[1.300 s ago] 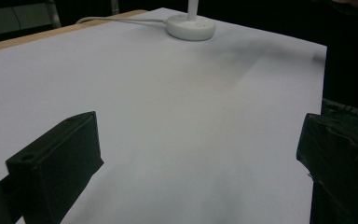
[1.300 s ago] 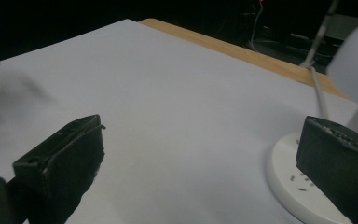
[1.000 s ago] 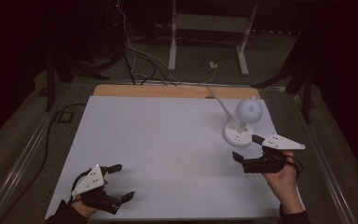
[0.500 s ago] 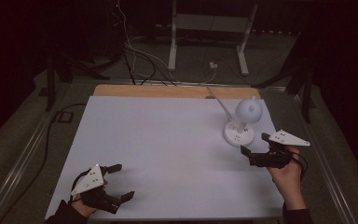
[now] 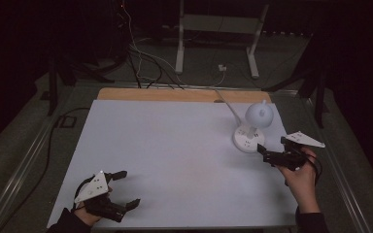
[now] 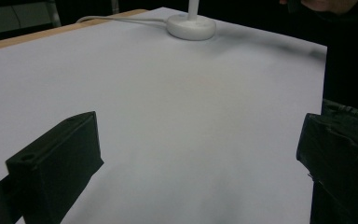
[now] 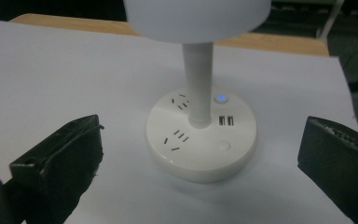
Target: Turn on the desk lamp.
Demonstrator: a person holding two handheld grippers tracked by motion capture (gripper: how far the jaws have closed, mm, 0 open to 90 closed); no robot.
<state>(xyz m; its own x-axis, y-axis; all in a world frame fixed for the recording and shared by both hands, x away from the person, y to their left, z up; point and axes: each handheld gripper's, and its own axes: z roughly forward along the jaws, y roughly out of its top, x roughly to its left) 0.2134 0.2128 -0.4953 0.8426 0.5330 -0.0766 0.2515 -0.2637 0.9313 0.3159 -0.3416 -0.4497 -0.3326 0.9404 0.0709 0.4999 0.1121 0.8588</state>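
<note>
Starting at the lower left of the high view, you have the left gripper (image 5: pixel 123 191) resting on the white table (image 5: pixel 175 145), jaws spread wide, nothing between them.

Item, centre right of the high view: desk lamp (image 5: pixel 251 128), white, standing on the table just beyond your right gripper (image 5: pixel 268 154), not touching it. Its cord (image 5: pixel 225 103) runs off toward the upper edge.

- Base (image 7: pixel 201 137): round, flat puck with sockets, USB ports, a lit blue button (image 7: pixel 221 98). Judged hard, smooth plastic, likely slippery and the heaviest part.
- Stem (image 7: pixel 198 84): thin, upright, rising from the base's centre; this is the long axis, vertical.
- Shade (image 5: pixel 259 113): rounded, at the top, facing down; probably light and easily knocked.

Hold advice: you would do best pinching the stem low, or pressing the base; avoid the shade.

Right gripper, right of the high view: jaws parted wide, empty, framing the base in its own view.
</note>
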